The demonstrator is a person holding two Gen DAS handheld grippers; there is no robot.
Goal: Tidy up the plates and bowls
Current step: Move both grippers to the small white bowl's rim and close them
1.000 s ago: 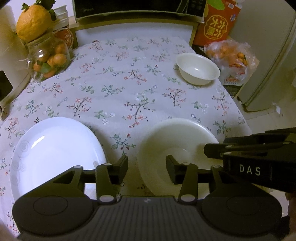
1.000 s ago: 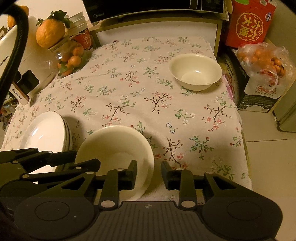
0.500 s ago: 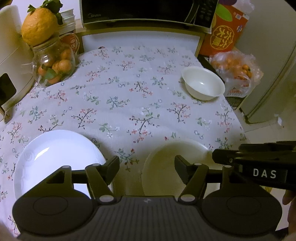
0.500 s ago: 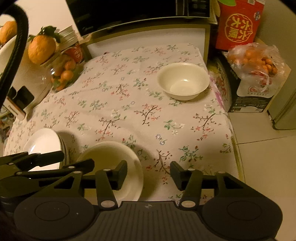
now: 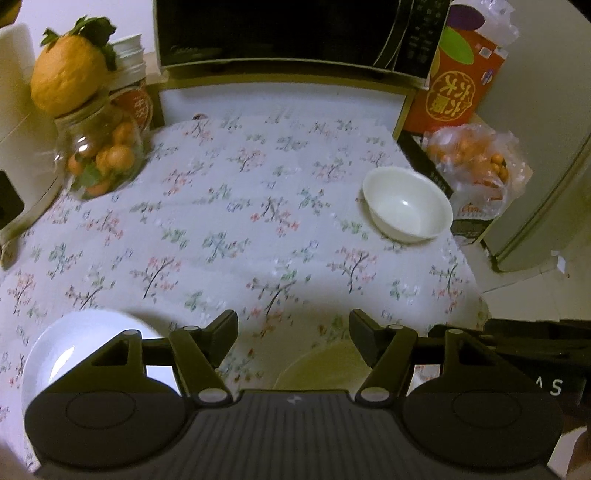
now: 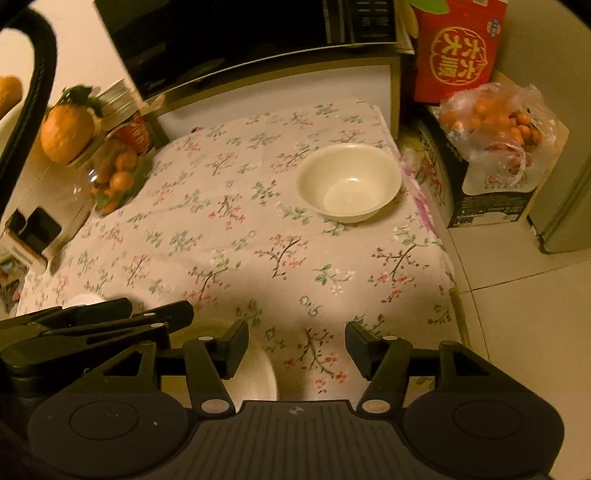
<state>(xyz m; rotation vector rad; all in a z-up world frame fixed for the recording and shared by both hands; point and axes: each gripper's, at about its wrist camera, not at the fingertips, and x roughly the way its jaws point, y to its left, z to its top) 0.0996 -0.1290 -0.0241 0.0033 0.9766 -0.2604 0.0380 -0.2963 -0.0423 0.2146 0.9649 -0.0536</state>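
A white plate [image 5: 74, 343] lies at the table's near left, beside a cream bowl [image 5: 317, 369] that is half hidden under my left gripper [image 5: 292, 332]. That gripper hovers open above the floral cloth with nothing between its fingers. A second cream bowl [image 5: 408, 205] stands alone at the far right of the table. In the right wrist view, my right gripper [image 6: 297, 343] hangs over the cloth just right of the near bowl [image 6: 260, 376], its jaws opening and empty. The far bowl [image 6: 349, 182] sits well ahead of it. The left gripper [image 6: 92, 321] shows at the left.
A glass jar of small oranges [image 5: 99, 162] topped by a large citrus stands at the back left. A microwave [image 5: 288, 33] lines the back. A red box [image 6: 456, 48] and a bag of oranges [image 6: 495, 125] sit beyond the table's right edge, above tiled floor [image 6: 524, 314].
Both grippers have drawn back and up from the near bowl and plate, which slid toward the bottom of the views. Both sets of jaws have widened and hold nothing.
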